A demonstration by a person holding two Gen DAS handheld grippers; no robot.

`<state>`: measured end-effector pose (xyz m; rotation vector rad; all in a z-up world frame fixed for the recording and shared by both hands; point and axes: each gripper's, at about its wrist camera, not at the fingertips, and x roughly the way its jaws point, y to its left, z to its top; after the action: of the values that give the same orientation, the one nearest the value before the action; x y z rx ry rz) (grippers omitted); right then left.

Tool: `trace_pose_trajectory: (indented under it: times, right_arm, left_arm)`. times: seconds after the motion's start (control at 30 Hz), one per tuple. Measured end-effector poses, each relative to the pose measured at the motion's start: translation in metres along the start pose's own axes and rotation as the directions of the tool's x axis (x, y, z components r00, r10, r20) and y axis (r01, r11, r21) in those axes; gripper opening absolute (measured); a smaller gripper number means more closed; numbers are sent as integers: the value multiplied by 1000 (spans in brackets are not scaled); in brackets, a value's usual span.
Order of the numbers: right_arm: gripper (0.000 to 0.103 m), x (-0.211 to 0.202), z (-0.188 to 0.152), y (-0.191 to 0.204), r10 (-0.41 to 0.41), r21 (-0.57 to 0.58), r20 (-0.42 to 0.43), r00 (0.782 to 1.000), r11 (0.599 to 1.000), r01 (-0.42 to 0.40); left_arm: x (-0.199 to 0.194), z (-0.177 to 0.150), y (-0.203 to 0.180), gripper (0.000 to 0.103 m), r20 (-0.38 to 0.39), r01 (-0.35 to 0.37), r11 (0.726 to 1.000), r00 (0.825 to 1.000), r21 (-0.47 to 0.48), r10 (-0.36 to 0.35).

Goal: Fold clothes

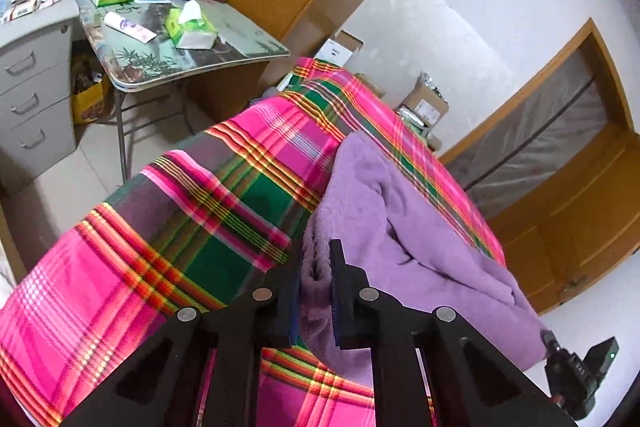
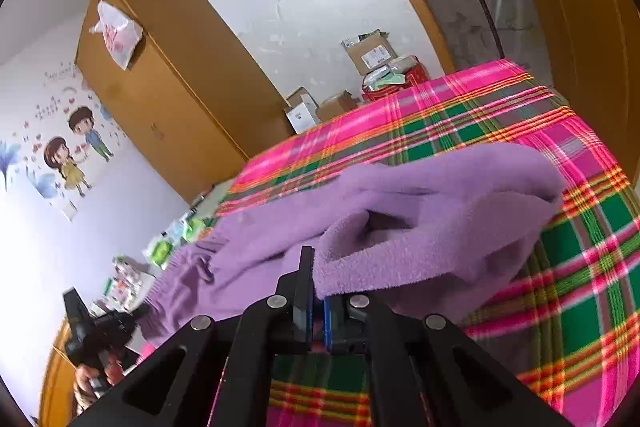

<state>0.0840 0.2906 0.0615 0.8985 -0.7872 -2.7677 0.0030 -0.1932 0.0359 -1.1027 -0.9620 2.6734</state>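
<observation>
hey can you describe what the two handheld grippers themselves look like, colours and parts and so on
Both are matte black. The left gripper and right gripper each have angular black linkage arms with triangular cutouts, joined by round silver pins. The flat finger pads show blue edging. In the right wrist view, the left gripper's black body appears from outside; in the left wrist view, the right gripper's body carries a small green light.

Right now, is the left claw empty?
No, the left claw is clamped on an edge of the purple fleece garment, lifted above the plaid bedsheet.
</observation>
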Motion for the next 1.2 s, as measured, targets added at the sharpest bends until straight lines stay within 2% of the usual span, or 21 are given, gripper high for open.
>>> trace_pose_trajectory:
  times: [0.27,0.47,0.87,1.2]
  right_arm:
    - [3,-16,-25,10,-6,-36,-9,1000,999,6]
    - [3,-33,-38,19,3,-69,-9,1000,998,-4]
    - [3,-46,-80,6,-13,-25,-80,997,1000,12]
    - [3,-48,-93,1,4,-17,-117,993,1000,-6]
  left_arm:
    - [-12,-6,17,12,4,0,1000,1000,-23,0]
    - [-29,-8,28,12,35,-7,999,999,-38,9]
    - [-52,-30,46,12,22,-8,999,1000,-45,9]
    - [-64,-39,52,12,31,-30,999,999,-31,31]
